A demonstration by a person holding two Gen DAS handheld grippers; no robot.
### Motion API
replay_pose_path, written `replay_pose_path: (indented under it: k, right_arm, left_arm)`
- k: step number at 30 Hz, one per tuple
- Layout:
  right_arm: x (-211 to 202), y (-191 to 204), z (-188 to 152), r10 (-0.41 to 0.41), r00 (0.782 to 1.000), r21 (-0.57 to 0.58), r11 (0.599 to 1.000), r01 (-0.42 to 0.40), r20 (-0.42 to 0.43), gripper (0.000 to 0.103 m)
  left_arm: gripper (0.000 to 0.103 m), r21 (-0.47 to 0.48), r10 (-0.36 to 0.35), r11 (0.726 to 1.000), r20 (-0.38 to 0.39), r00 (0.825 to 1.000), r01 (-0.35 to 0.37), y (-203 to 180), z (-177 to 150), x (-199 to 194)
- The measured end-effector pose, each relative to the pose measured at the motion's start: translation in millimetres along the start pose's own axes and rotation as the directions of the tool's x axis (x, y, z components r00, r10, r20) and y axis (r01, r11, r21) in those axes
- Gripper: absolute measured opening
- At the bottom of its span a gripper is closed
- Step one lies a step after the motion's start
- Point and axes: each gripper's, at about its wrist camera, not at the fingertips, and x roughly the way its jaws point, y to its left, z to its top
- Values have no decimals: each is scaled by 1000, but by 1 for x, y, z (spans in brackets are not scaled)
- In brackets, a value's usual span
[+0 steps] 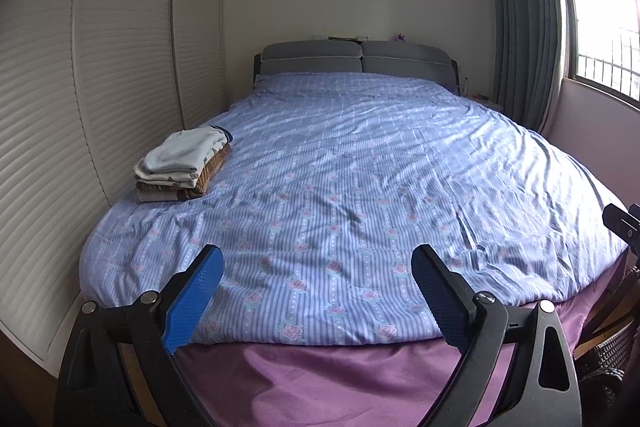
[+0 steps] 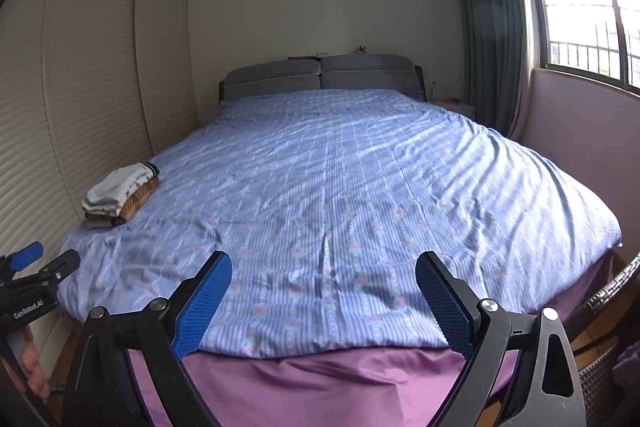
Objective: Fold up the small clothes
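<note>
A stack of folded small clothes [image 1: 184,163], white on top and brown below, lies on the left side of the bed; it also shows in the right wrist view [image 2: 122,197]. My left gripper [image 1: 318,267] is open and empty, held at the foot of the bed, well short of the stack. My right gripper [image 2: 324,273] is open and empty, also at the foot of the bed. The left gripper [image 2: 38,267] shows at the left edge of the right wrist view, with the person's hand below it.
The bed has a blue striped floral duvet [image 1: 360,167] over a purple sheet [image 1: 320,379]. A louvred wardrobe [image 1: 80,107] runs along the left. A window [image 2: 592,7] and curtain are at the right. A wicker basket [image 2: 600,367] stands at the lower right.
</note>
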Motion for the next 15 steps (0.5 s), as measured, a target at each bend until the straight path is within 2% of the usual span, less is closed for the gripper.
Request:
replay_pose_path:
  k: [15]
  right_arm:
    - [0,-4,0,-22,1000,-6,1000,22,-16,94]
  left_arm:
    - [96,5,-7,1000,-4,1000,7,-3,1,-3]
